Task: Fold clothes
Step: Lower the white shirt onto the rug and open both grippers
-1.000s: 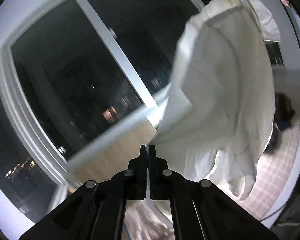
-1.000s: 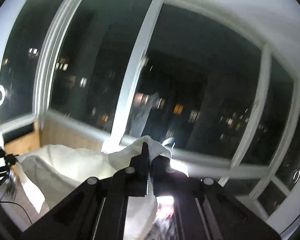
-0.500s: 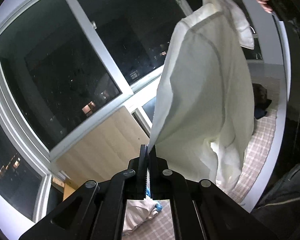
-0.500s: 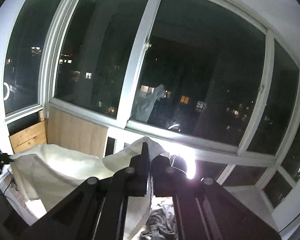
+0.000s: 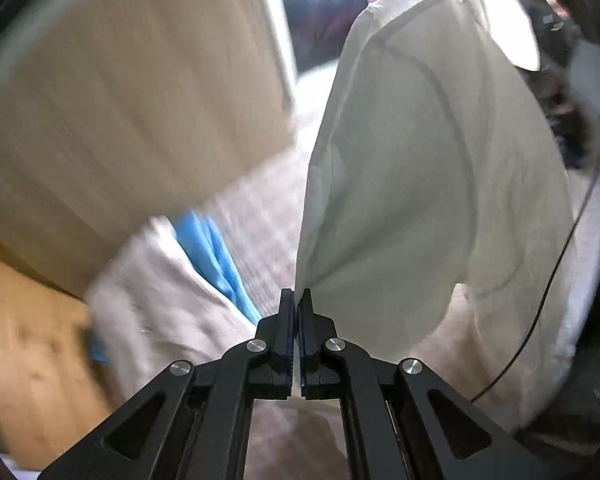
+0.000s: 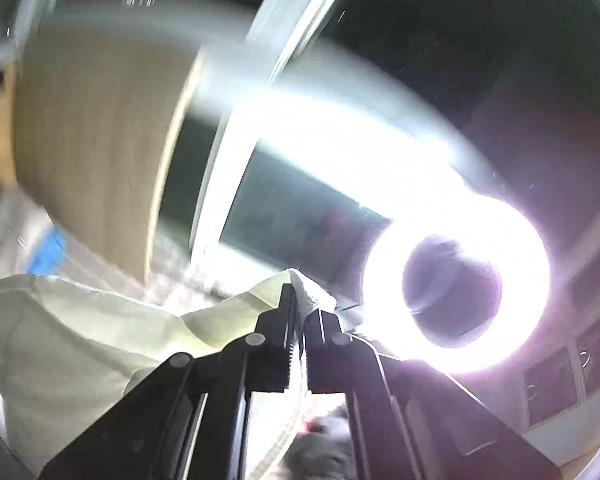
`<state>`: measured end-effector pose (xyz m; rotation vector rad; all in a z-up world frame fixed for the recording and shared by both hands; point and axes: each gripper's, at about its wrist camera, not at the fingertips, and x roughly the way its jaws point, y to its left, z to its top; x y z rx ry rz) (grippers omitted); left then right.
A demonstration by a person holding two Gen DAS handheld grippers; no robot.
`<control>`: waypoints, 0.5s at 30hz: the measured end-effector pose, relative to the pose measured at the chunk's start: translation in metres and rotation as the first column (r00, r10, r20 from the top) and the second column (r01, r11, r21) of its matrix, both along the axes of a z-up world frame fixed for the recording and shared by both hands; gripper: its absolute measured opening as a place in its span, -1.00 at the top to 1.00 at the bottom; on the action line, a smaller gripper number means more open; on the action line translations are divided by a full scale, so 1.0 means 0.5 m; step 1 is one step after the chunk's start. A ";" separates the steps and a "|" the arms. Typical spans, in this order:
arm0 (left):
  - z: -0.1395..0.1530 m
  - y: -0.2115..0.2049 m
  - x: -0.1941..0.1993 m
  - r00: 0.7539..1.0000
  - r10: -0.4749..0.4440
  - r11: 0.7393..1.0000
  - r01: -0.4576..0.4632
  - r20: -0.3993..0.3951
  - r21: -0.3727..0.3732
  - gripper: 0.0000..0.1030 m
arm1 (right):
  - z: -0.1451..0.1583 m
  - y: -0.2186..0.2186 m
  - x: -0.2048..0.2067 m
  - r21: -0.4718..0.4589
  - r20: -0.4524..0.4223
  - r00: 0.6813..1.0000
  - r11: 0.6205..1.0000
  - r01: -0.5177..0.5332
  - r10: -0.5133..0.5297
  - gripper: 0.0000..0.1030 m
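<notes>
A white shirt hangs in the air, stretched between my two grippers. My left gripper is shut on one edge of it, and the cloth rises up and to the right toward the right gripper's hand at the top right. In the right wrist view my right gripper is shut on another edge of the same white shirt, which drapes away to the lower left. Both views are motion-blurred.
A checked mat lies below with a beige garment and a blue garment on it. A wooden panel stands at the left. A bright ring light glares at the right, in front of dark windows. A dark garment lies below.
Both grippers have swung downward with the shirt: the views have dropped from the dark windows to the wooden panel, the mat and the ring light. Both stay shut on the shirt.
</notes>
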<state>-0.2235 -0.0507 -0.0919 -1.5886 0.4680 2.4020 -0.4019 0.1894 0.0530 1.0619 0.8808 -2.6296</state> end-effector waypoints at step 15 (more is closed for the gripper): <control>-0.232 0.003 -0.144 0.989 0.048 0.999 -0.045 0.142 -0.024 0.88 | -0.209 0.001 -0.145 -0.037 0.240 0.968 0.996 0.080 -0.069 0.18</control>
